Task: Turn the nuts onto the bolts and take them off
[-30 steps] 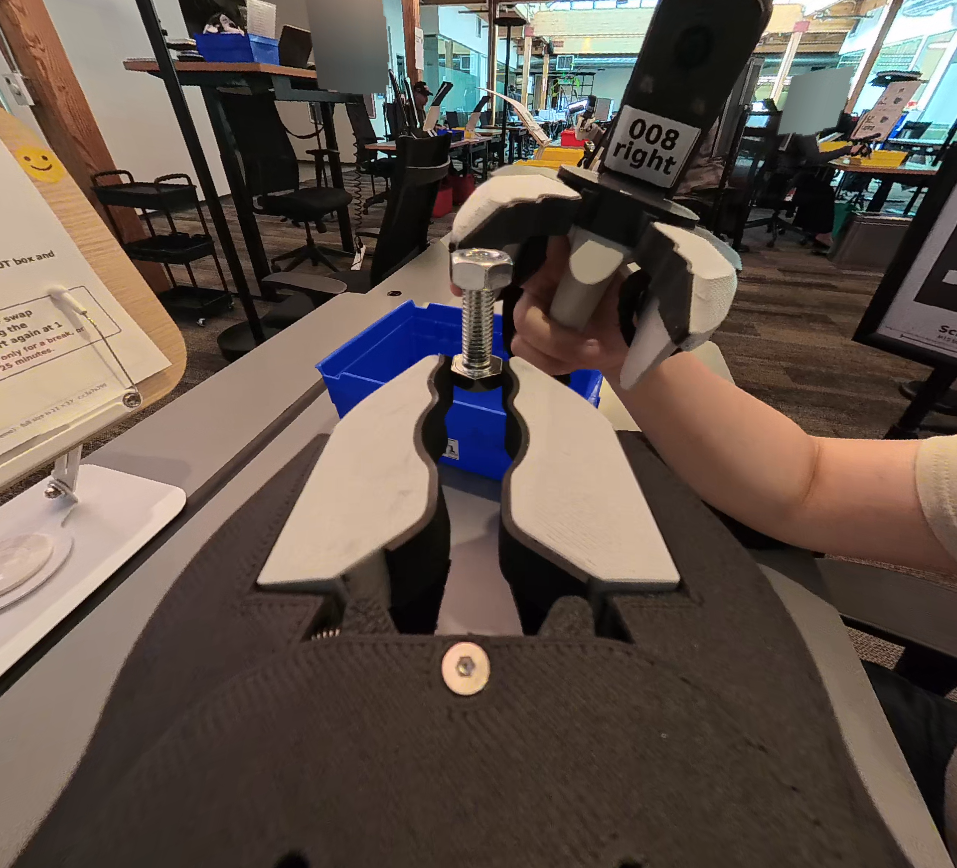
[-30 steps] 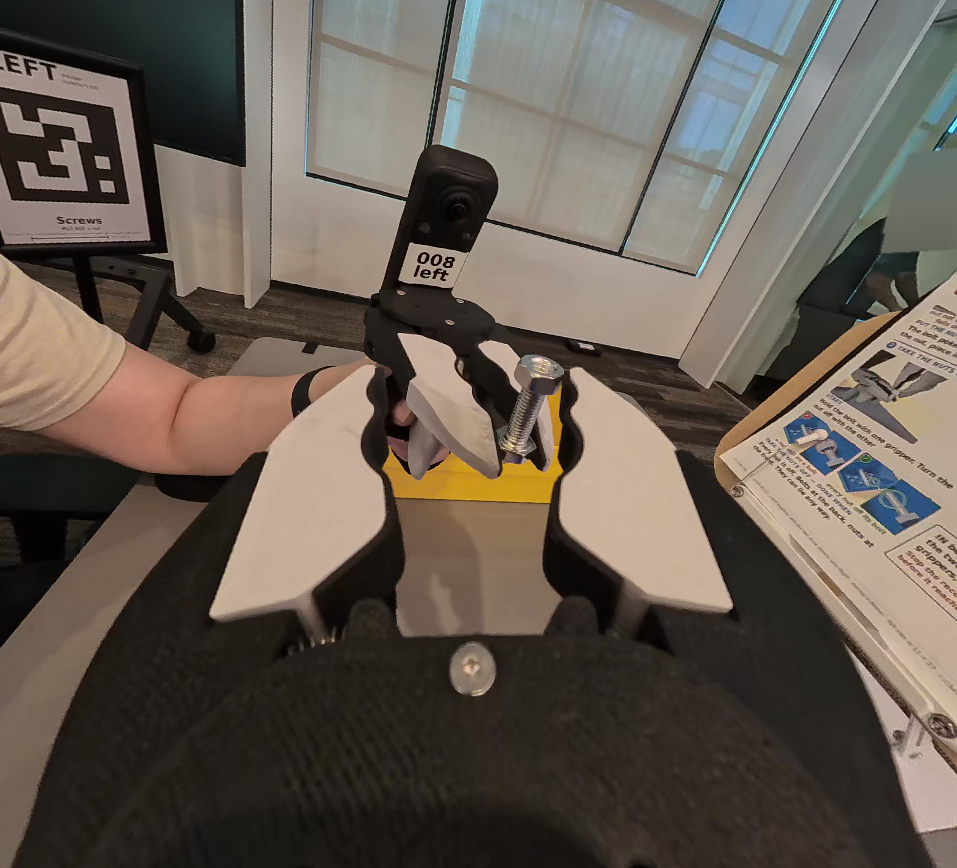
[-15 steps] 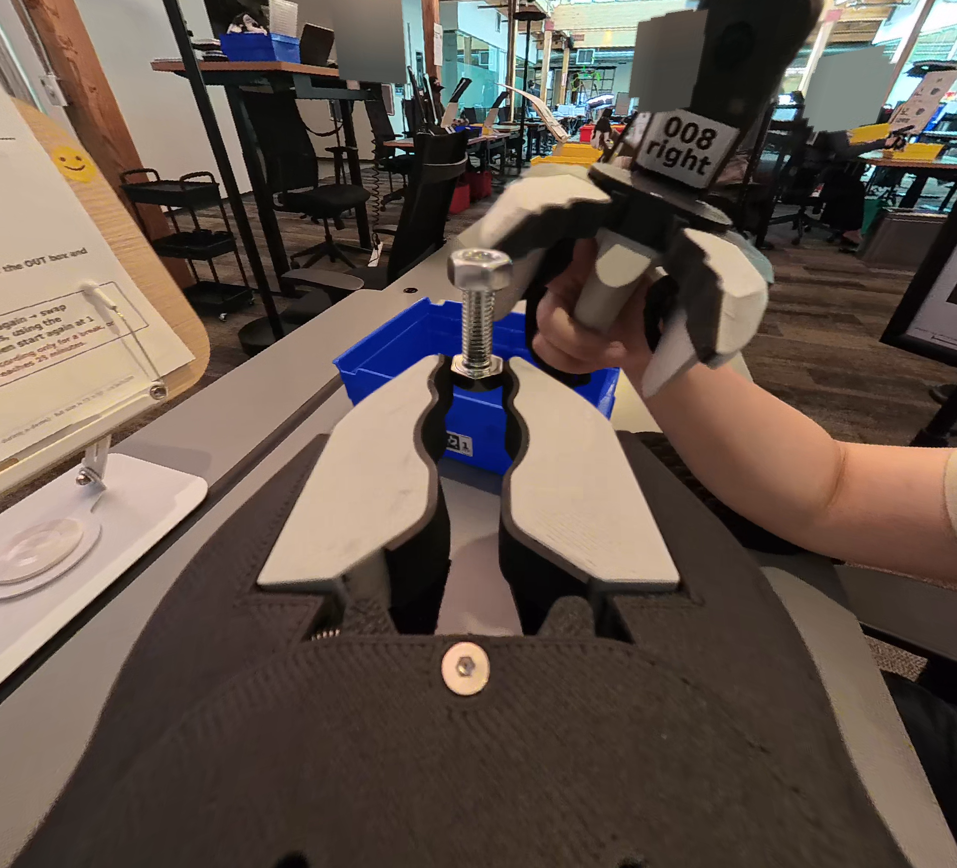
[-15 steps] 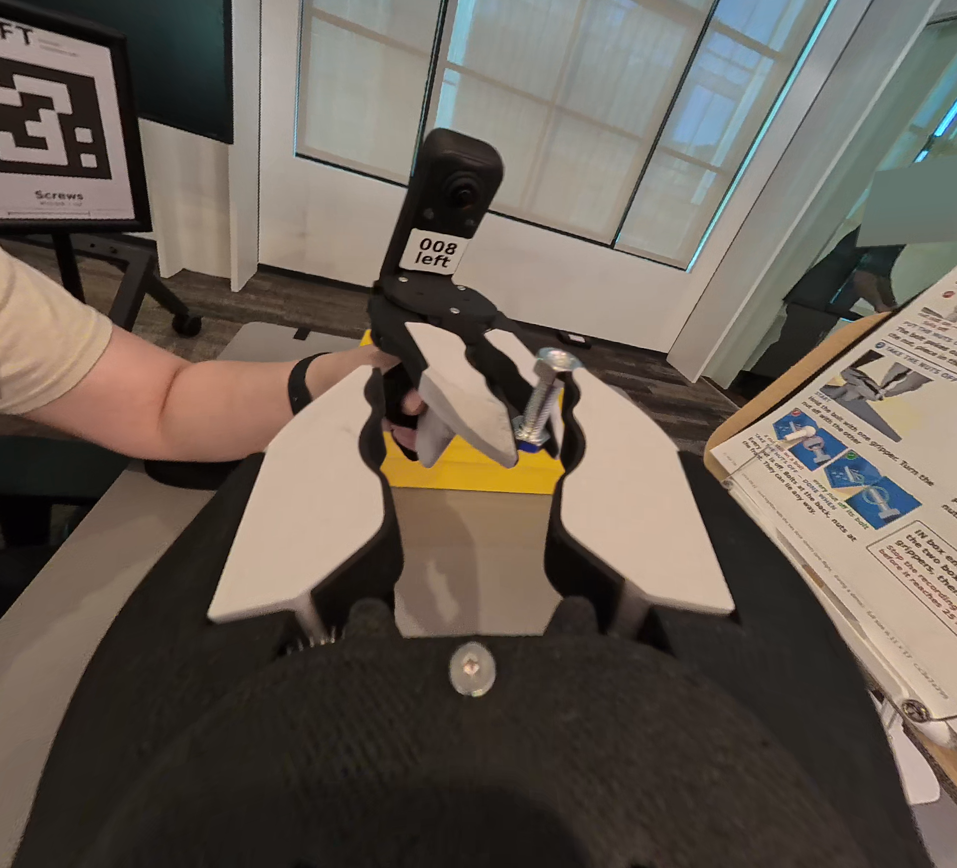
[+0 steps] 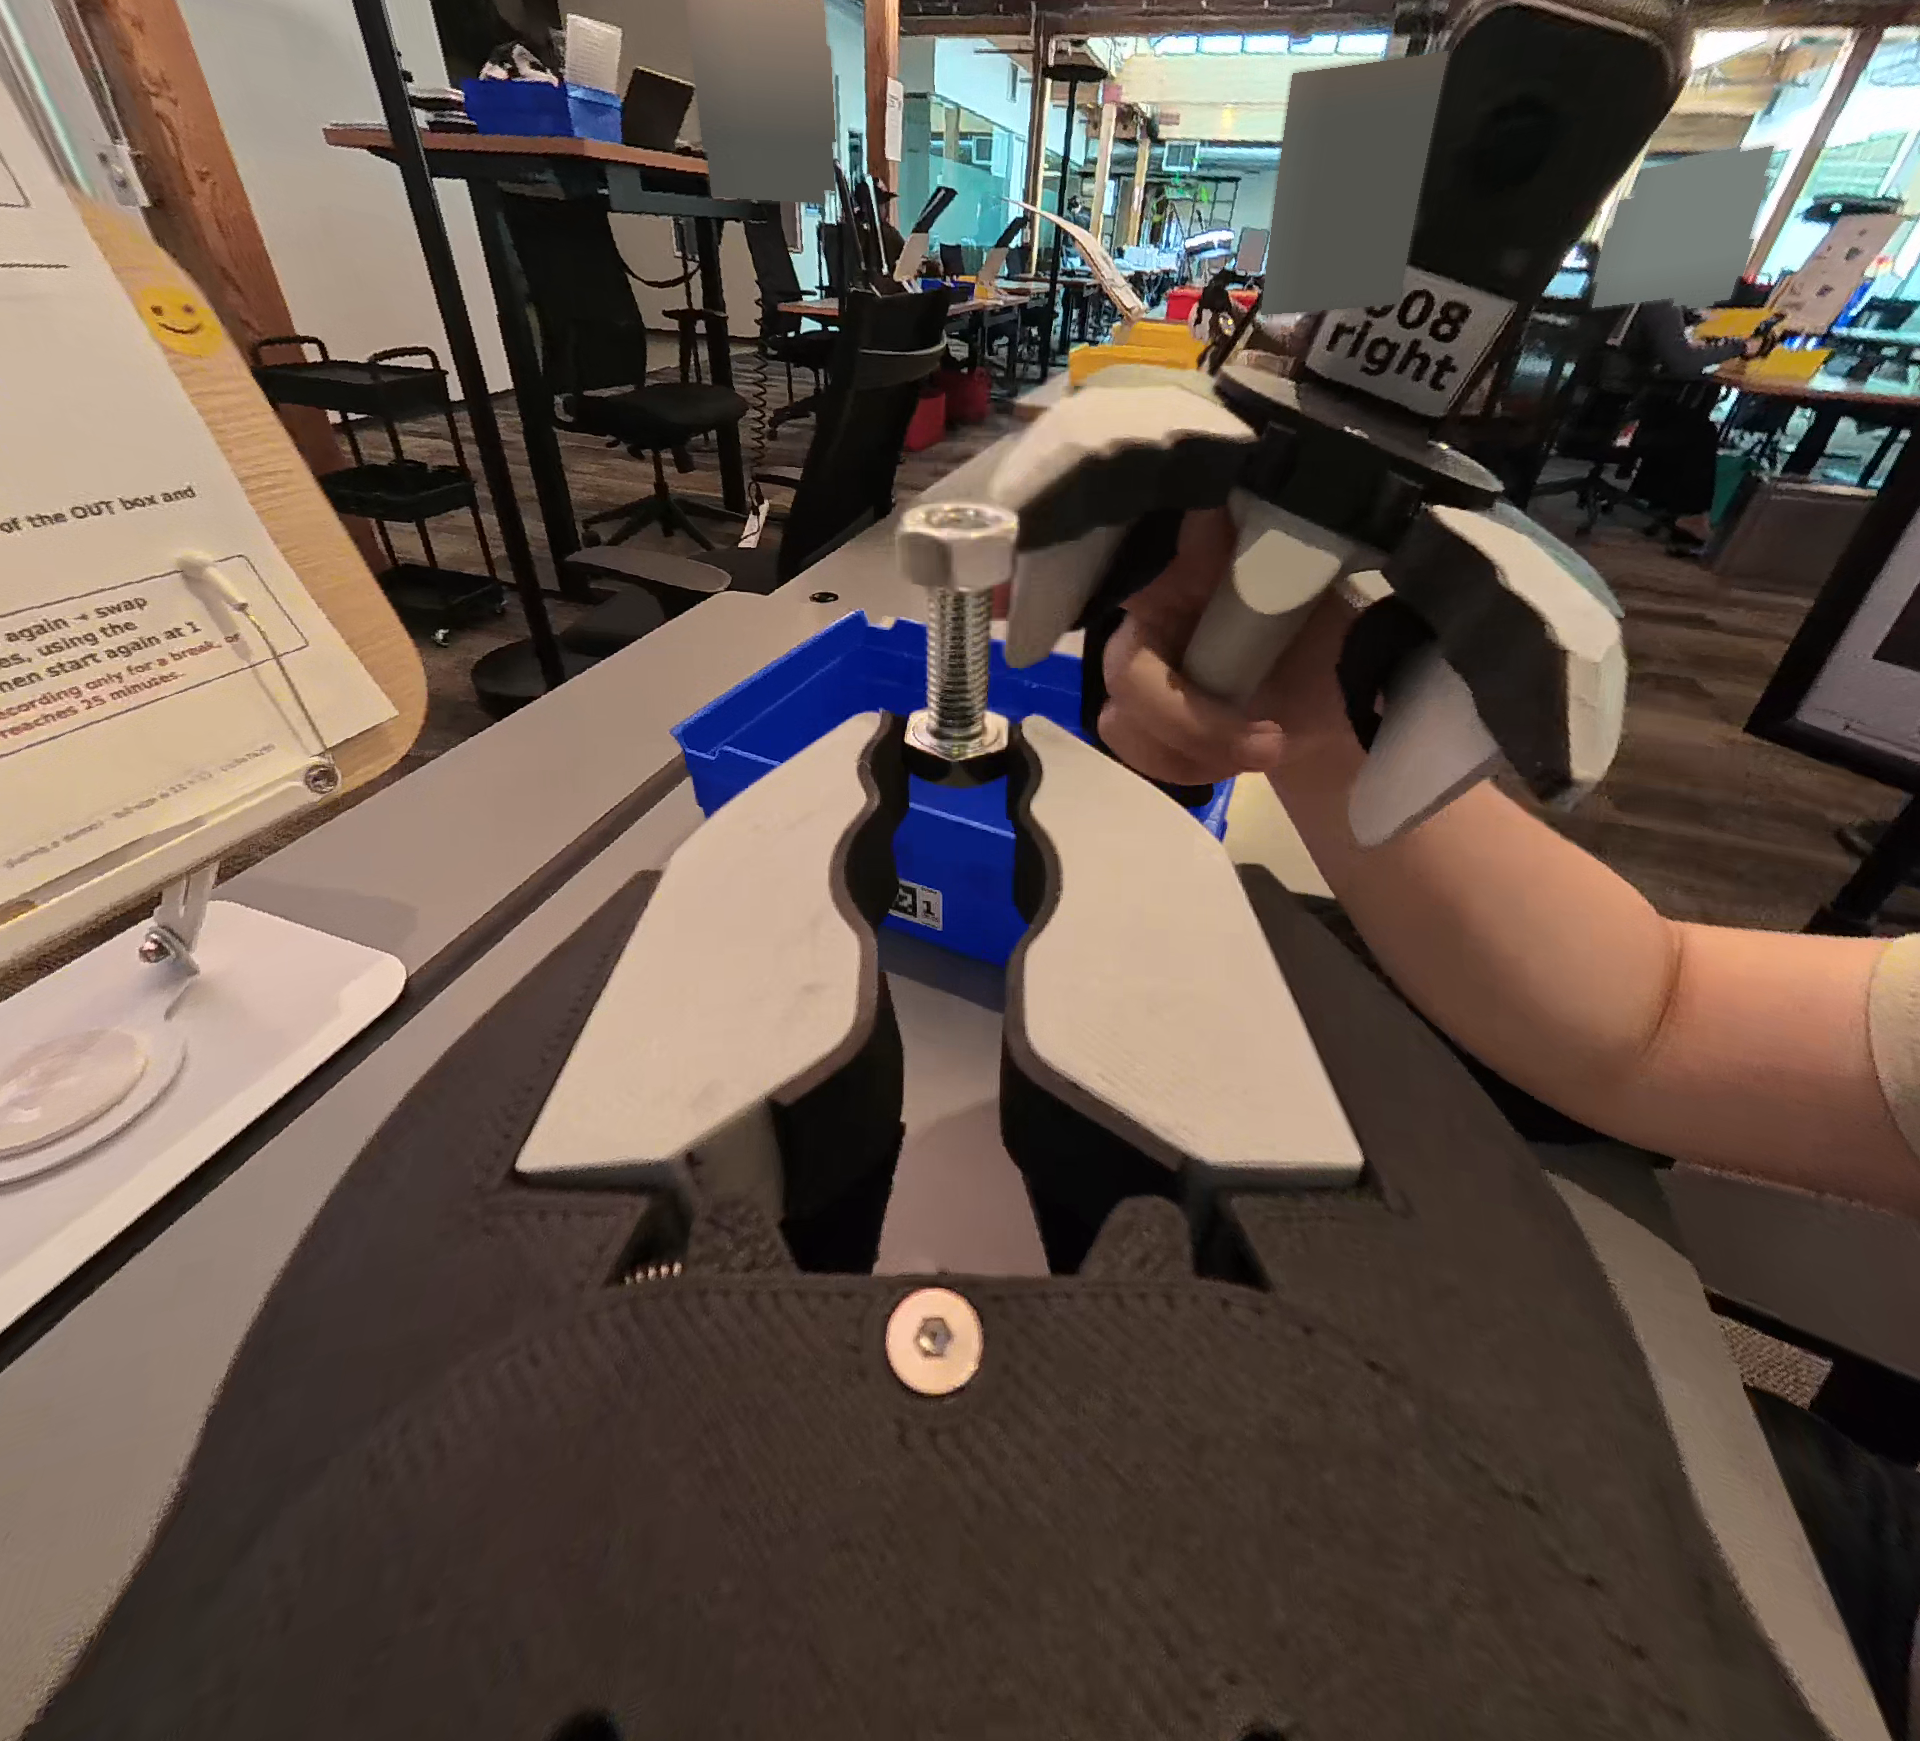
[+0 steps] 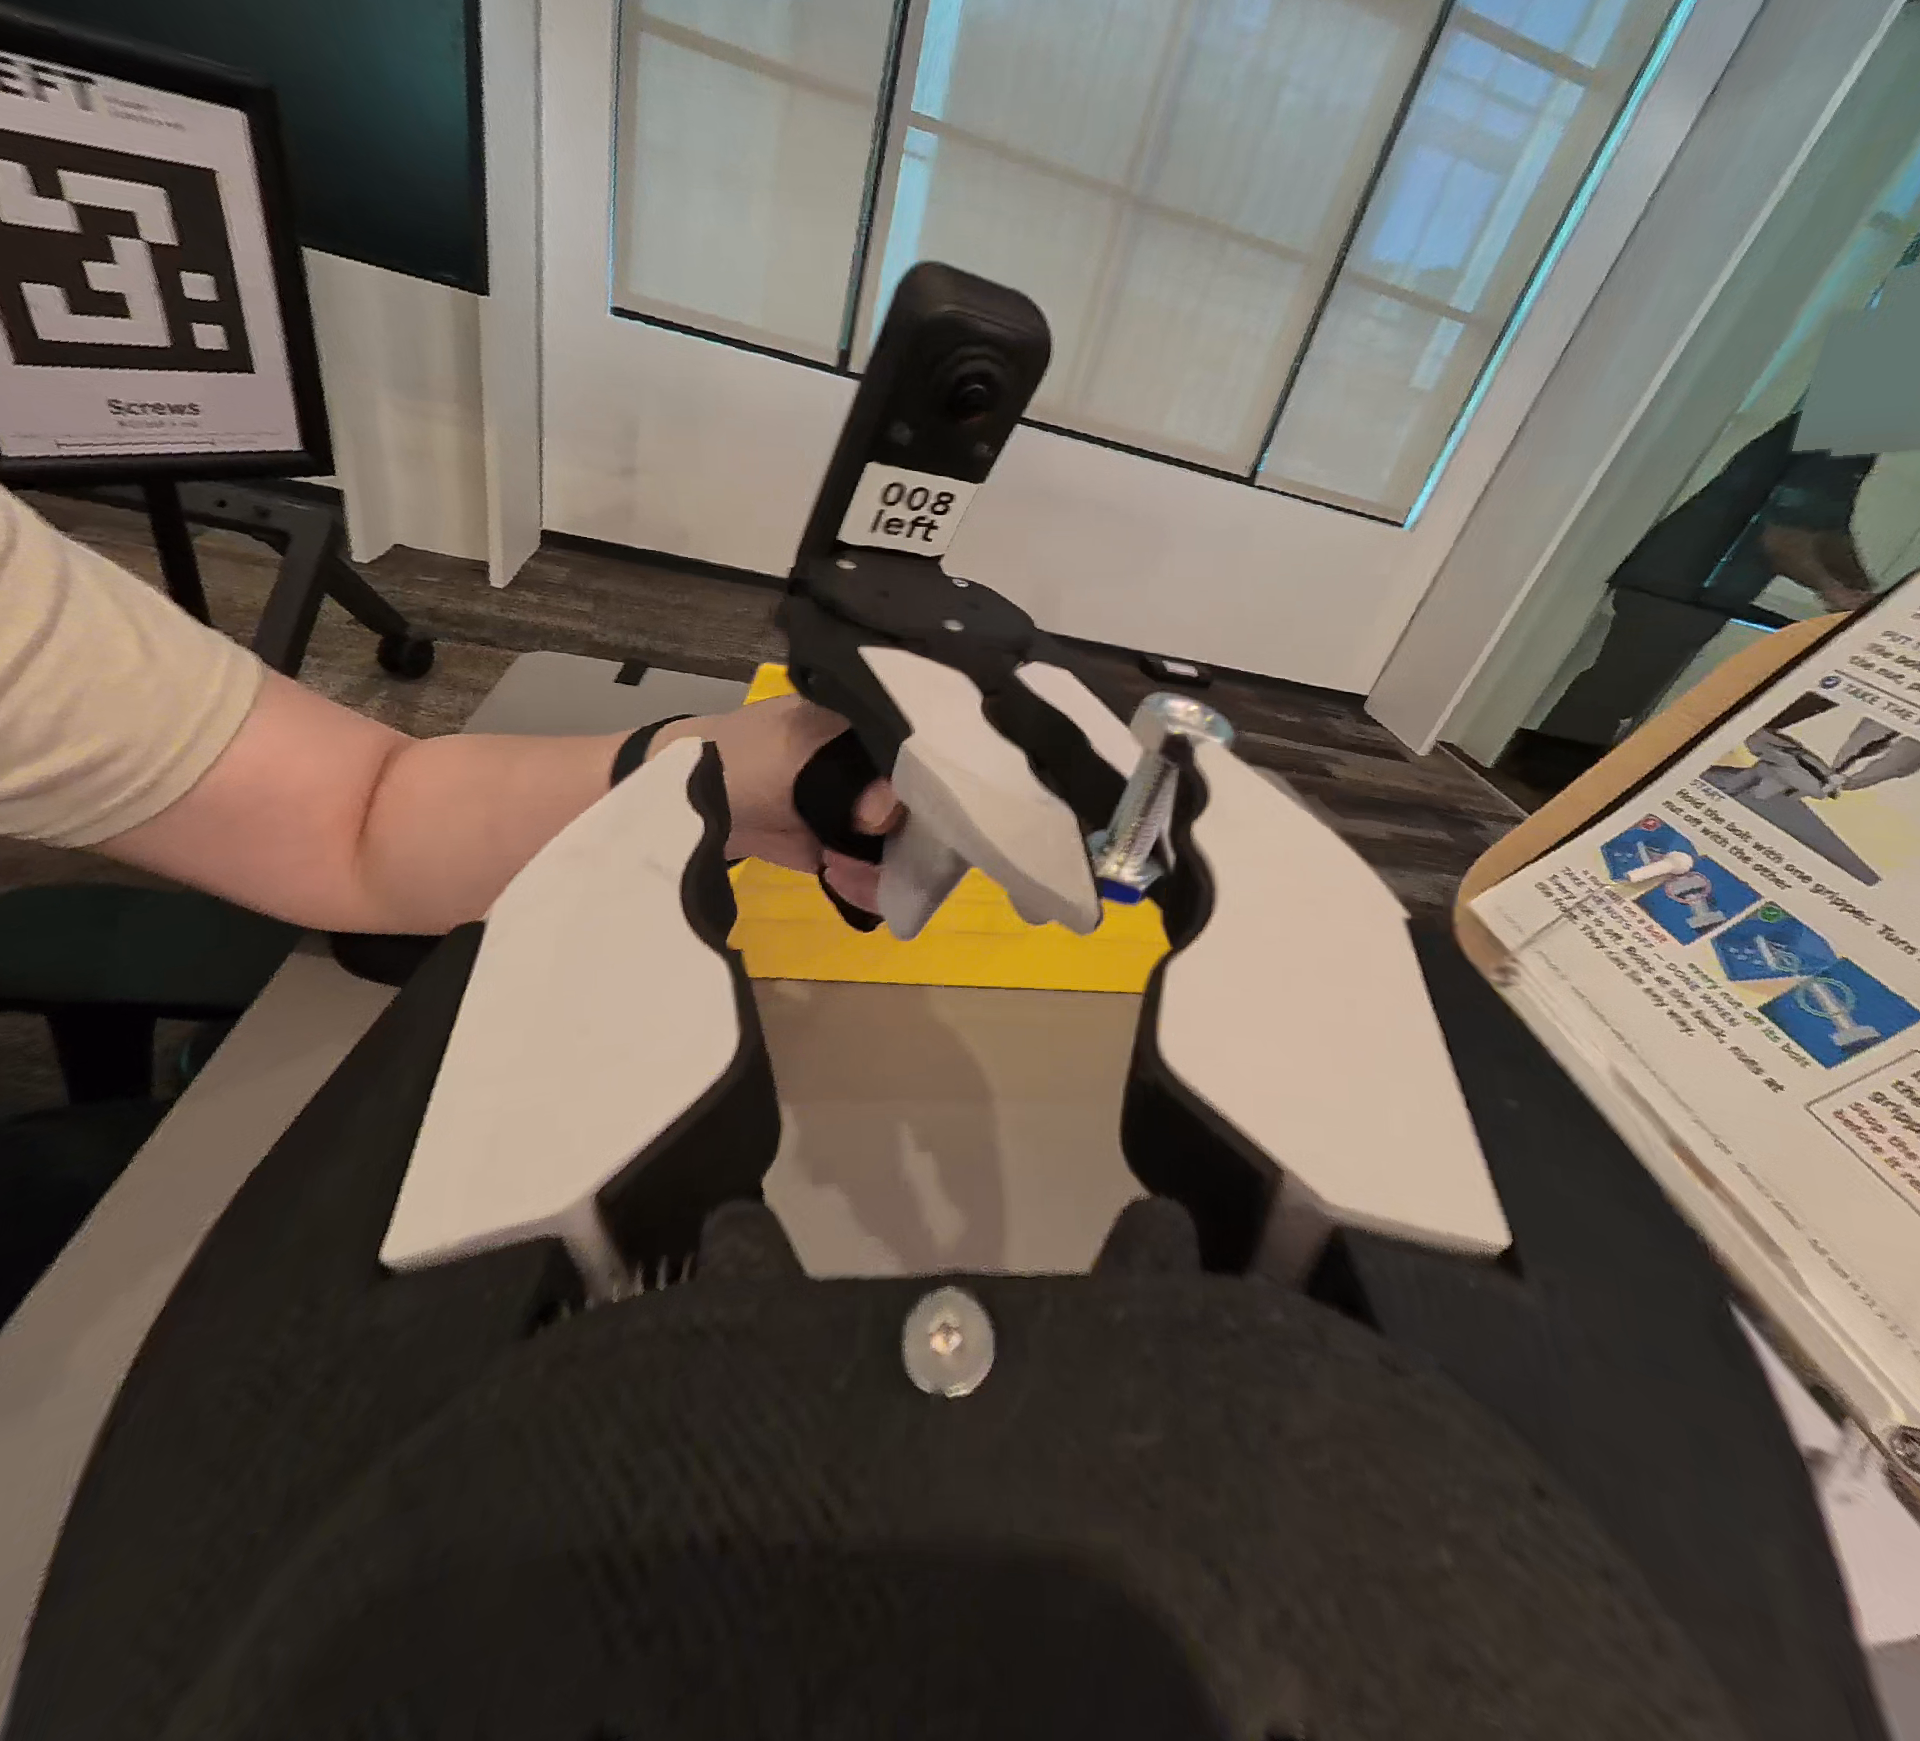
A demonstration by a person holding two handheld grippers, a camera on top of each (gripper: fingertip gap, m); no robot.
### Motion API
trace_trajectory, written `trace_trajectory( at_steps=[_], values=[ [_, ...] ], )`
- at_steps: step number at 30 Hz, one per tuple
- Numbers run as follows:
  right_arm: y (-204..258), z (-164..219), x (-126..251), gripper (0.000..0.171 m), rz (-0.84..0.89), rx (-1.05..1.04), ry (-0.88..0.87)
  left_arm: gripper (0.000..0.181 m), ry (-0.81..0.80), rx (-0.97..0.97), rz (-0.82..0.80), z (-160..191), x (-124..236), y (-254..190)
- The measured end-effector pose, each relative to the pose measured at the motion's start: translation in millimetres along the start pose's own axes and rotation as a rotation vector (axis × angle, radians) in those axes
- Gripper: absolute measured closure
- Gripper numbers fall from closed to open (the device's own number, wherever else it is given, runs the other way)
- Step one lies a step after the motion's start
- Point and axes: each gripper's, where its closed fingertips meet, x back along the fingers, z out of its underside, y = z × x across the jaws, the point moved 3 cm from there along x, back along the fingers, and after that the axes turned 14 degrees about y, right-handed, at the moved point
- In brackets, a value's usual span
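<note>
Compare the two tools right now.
The left tool is shut on the nut, with the bolt standing upright above it; the right tool is open and empty. The left grips; the right sits beside the bolt head. Both have grey fingers.

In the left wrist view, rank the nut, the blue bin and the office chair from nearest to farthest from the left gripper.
1. Nut: between the left gripper's tips.
2. Blue bin: just behind, on the table.
3. Office chair: far left, on the floor.
</note>
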Motion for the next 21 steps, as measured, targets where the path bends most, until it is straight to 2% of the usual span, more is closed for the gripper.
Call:
trace_trajectory(
  at_steps=[3,9,15,21],
  values=[
    [-5.0,0.1,-0.5,0.089,0.033,-0.017,-0.011,0.163,-0.002,-0.003,0.007,-0.6,1.2,-0.4],
    [-4.8,4.6,-16.3,0.08,0.059,-0.013,0.014,0.163,0.029,-0.046,0.0,2.0,-7.2,-9.0],
    [-7.4,-1.1,-2.9,0.088,0.078,-0.014,-0.013,0.163,-0.004,0.006,-0.017,-0.9,6.2,6.5],
    [-7.0,3.6,-17.5,0.081,0.084,-0.024,0.012,0.163,0.036,-0.053,0.012,2.6,-9.3,-12.3]
  ],
)
